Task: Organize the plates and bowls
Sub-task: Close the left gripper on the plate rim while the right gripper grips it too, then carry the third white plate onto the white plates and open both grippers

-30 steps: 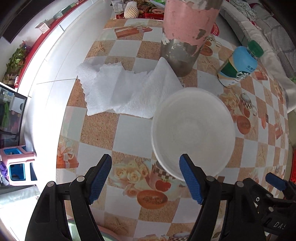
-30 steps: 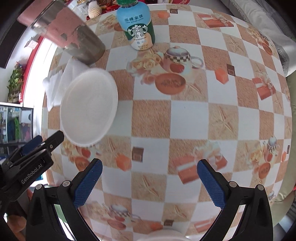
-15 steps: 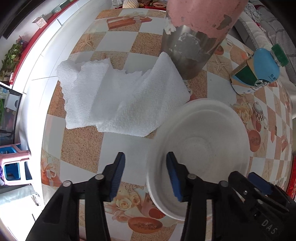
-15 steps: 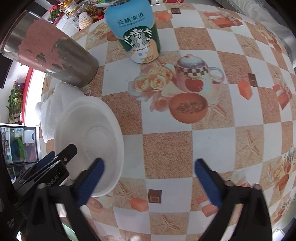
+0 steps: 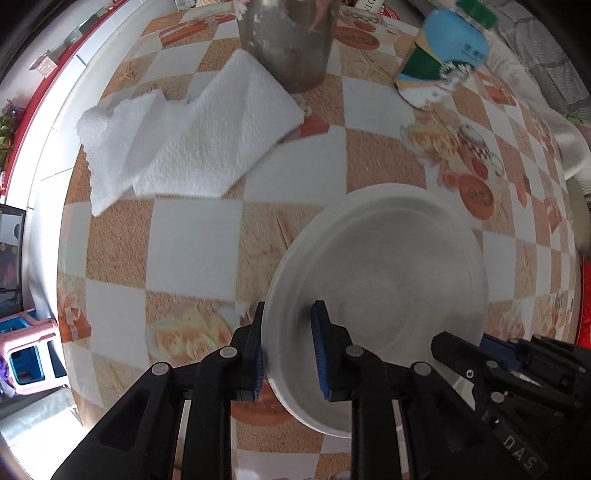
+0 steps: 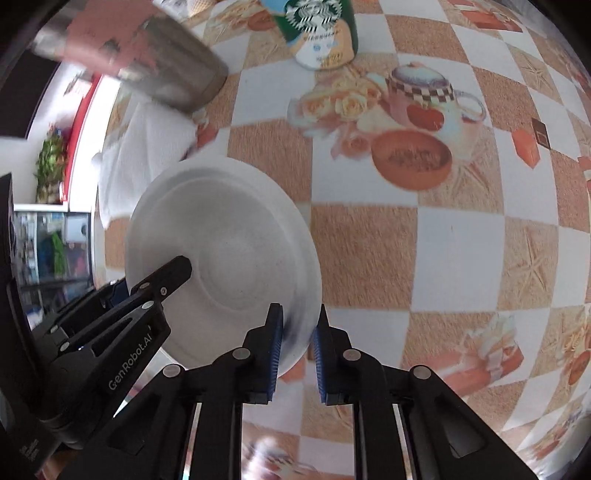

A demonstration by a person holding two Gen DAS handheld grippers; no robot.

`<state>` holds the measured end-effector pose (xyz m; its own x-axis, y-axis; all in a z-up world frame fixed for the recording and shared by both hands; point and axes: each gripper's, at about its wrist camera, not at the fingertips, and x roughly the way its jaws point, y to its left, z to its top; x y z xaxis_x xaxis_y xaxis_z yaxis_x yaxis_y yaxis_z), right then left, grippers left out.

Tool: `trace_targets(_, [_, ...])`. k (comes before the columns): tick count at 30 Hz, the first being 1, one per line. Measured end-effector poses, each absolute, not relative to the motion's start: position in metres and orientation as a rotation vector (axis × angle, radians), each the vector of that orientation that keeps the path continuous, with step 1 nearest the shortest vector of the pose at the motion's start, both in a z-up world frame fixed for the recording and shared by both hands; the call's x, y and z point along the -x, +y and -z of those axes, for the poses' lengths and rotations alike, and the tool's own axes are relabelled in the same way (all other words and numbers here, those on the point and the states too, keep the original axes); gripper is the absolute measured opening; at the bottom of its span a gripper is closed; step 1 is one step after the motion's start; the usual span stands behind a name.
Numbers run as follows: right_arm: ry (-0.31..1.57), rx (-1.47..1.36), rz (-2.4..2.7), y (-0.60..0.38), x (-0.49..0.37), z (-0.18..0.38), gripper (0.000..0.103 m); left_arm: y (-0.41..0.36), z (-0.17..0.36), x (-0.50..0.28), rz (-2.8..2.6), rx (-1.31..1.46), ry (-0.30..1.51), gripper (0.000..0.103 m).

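Observation:
A white bowl (image 5: pixel 388 280) sits over the checkered tablecloth; it also shows in the right wrist view (image 6: pixel 229 258). My left gripper (image 5: pixel 288 332) is shut on the bowl's near left rim, one finger outside and one inside. My right gripper (image 6: pixel 298 332) is shut on the bowl's near right rim in the same way. The right gripper's body shows in the left wrist view at the lower right (image 5: pixel 517 362), and the left gripper's body in the right wrist view at the lower left (image 6: pixel 122 325).
A white paper towel (image 5: pixel 184 147) lies beyond the bowl on the left. A worn pink and steel tumbler (image 5: pixel 288 44) stands behind it. A Starbucks bottle (image 6: pixel 321 33) stands further right. The table edge runs along the left, with a pink stool (image 5: pixel 29 354) below.
Both grippers moved in from open to shut on the bowl's opposite rims. The bowl now sits closer to both cameras, and the towel and tumbler lie further from it.

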<state>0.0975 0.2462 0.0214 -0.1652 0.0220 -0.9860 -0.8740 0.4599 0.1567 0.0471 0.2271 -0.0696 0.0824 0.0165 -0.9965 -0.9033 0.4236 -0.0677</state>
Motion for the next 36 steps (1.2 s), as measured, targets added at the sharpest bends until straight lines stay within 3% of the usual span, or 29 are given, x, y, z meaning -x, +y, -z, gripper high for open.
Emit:
trace_targets(13, [1.592, 0.997, -0.962, 0.153, -0.044, -0.012, 0.018, 0.101, 0.082, -0.009, -0.778, 0.941, 1.393, 0.030])
trace_targets(22, [1.548, 1.040, -0.983, 0.129, -0.007, -0.014, 0.018, 0.068, 0.079, 0.010, -0.805, 0.982, 1.392, 0.031])
trace_targets(36, [1.501, 0.962, -0.965, 0.081, -0.009, -0.068, 0.018, 0.047, 0.039, -0.021, -0.716, 0.850, 1.374, 0.032])
